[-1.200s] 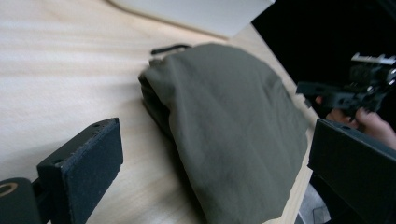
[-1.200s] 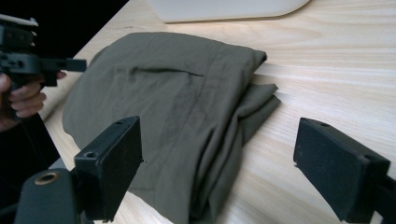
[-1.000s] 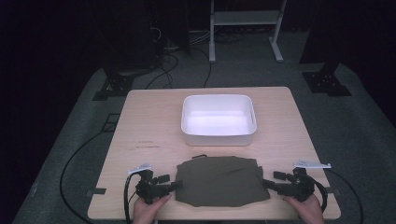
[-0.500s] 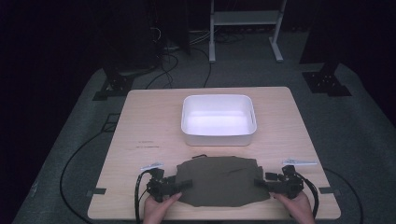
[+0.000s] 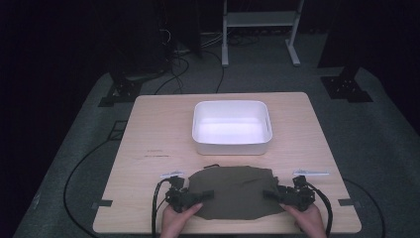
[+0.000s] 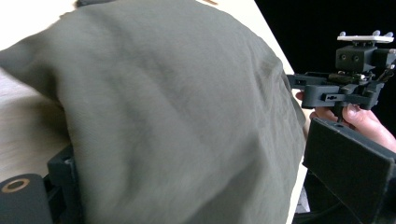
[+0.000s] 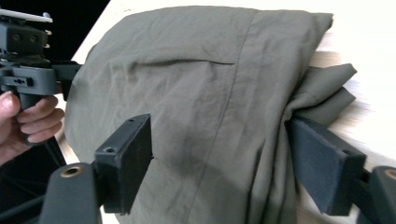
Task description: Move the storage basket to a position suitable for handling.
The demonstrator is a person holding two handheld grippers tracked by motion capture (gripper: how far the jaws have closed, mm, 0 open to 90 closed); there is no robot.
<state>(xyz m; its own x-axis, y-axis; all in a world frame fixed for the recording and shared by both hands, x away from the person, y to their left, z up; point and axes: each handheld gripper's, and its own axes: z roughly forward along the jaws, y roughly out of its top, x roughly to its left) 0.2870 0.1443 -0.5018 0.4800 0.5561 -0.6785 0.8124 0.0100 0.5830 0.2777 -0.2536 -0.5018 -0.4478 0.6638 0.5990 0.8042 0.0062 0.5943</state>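
An olive-green folded cloth [image 5: 233, 191] lies flat near the table's front edge. My left gripper [image 5: 207, 195] is at its left side and my right gripper [image 5: 268, 193] at its right side, each held by a hand. In the left gripper view the cloth [image 6: 177, 116] spreads between the wide-apart jaws of the left gripper [image 6: 196, 158], which is open. In the right gripper view the cloth [image 7: 196, 84], bunched at one edge, lies between the spread jaws of the right gripper [image 7: 219, 140], also open. Neither gripper pinches the fabric.
A white rectangular bin [image 5: 232, 145] stands empty behind the cloth at the table's middle. The wooden table [image 5: 158, 129] has bare room to the left and right of the bin. Cables trail off the front edge. Dark floor and stands surround the table.
Both grippers have slid inward from the table's front corners until their open jaws straddle the cloth's left and right sides. The cloth stays where it was.
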